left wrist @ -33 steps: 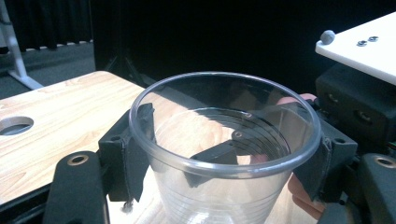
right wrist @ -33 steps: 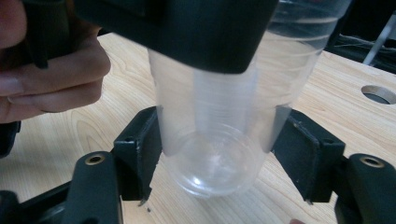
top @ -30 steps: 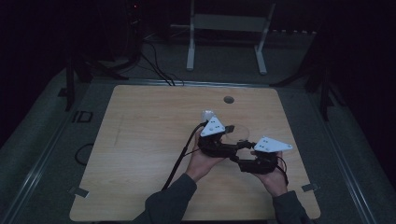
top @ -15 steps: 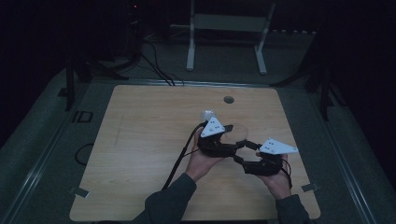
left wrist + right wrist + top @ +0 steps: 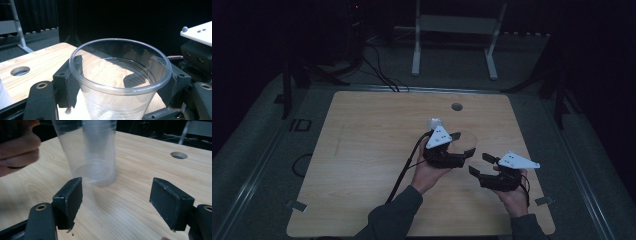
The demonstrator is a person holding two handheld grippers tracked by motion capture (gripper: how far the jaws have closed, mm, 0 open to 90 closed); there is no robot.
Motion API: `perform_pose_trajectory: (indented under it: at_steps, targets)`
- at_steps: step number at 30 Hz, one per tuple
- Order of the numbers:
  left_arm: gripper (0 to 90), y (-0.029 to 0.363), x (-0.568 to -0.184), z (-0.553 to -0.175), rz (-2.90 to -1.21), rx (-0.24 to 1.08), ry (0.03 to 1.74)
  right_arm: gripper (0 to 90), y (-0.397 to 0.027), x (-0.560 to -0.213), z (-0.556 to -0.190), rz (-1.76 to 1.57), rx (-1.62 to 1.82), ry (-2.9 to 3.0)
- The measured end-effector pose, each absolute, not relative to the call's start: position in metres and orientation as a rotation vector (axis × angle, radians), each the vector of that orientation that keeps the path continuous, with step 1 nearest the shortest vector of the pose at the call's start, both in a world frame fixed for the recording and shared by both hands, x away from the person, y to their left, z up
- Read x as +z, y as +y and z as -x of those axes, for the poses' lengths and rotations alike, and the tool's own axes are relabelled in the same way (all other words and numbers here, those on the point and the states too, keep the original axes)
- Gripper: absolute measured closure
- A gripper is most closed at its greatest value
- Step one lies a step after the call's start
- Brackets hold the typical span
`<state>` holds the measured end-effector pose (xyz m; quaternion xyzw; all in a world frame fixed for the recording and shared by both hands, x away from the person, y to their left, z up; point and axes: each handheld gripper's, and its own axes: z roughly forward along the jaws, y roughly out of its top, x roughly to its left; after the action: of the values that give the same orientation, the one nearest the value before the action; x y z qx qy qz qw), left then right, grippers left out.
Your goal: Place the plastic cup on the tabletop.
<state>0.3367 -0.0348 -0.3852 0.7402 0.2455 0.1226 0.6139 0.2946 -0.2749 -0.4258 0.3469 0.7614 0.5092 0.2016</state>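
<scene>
My right tool (image 5: 479, 165) has just spread its jaws and drawn back from the clear ribbed plastic cup (image 5: 120, 82), which my left tool (image 5: 462, 145) alone pinches by its sides above the pale wooden bench (image 5: 362, 150), where too hard a squeeze could buckle the thin wall.

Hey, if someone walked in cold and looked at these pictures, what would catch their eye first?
Probably the clear plastic cup, clamped between the left gripper's black fingers just right of the middle of the light wooden table. Next, the right gripper nearer the person, its fingers having just opened wide with nothing between them, the cup beyond.
</scene>
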Motion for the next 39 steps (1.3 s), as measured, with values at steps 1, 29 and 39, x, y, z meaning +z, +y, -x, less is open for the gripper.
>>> perform_pose_trajectory:
  at_steps: [1, 29, 39]
  targets:
    - [28.1, -0.035, -0.386, -0.337, -1.705, 0.286, 0.567, 26.2, -0.275, -0.427, -0.294, -0.971, 1.413, 2.124]
    - [28.2, -0.046, -0.397, -0.339, -1.664, 0.338, 0.59, 26.2, -0.29, -0.437, -0.292, -1.046, 1.411, 2.081]
    - [28.2, -0.048, -0.4, -0.339, -1.664, 0.371, 0.595, 26.2, -0.296, -0.436, -0.29, -1.061, 1.428, 2.061]
